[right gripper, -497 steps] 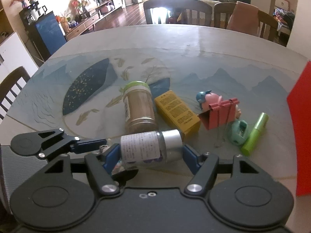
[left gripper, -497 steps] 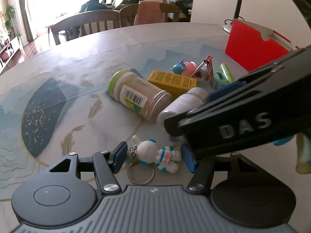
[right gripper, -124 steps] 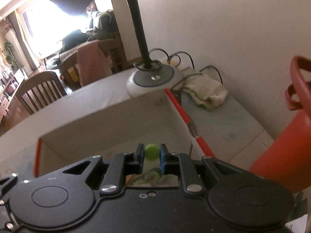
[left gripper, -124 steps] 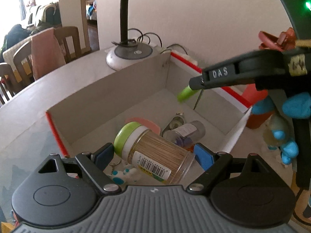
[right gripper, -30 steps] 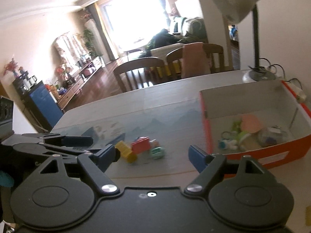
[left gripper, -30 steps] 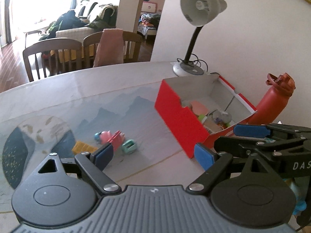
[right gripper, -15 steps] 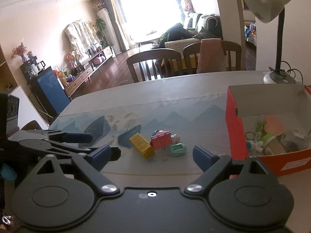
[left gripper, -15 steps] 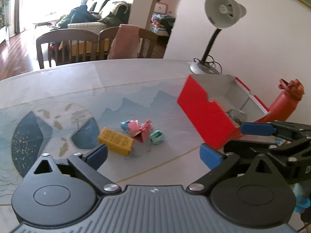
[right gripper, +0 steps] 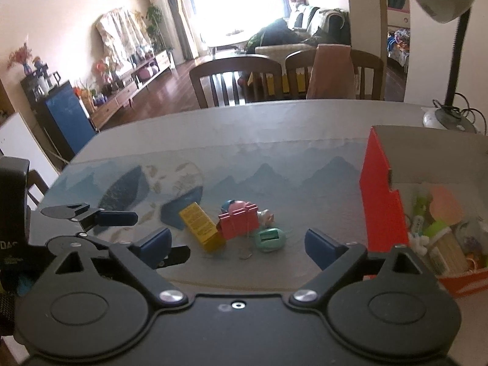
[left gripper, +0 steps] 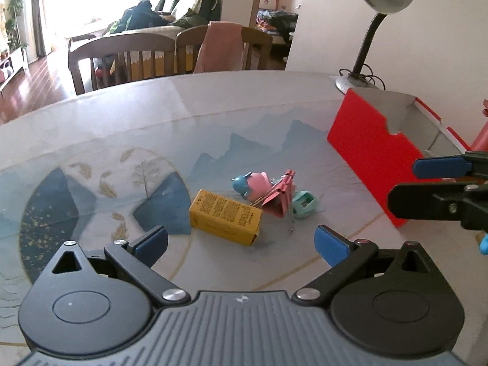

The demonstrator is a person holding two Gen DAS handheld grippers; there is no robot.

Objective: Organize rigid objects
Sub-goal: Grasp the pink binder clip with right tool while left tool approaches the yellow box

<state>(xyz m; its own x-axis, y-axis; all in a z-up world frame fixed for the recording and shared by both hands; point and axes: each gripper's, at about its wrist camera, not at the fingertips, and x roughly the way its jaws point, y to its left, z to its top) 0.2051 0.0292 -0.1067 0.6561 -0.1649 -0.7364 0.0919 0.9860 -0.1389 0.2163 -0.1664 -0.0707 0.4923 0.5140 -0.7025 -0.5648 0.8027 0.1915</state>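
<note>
Spread wide and empty, left gripper and right gripper, ready for yellow box and mint sharpener bound for red box

The left gripper has its jaws wide apart, with nothing between them. Just above it, in the middle of the frame, a yellow box, a pink toy, a pink clip and a small green object lie together on the bench. A red box stands at the right.

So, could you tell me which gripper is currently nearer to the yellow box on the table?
Left, probably. The left gripper hangs open just short of the yellow box, which lies almost between its fingers. The right gripper, also open and empty, lines up on the mint-green item beside it.
</note>
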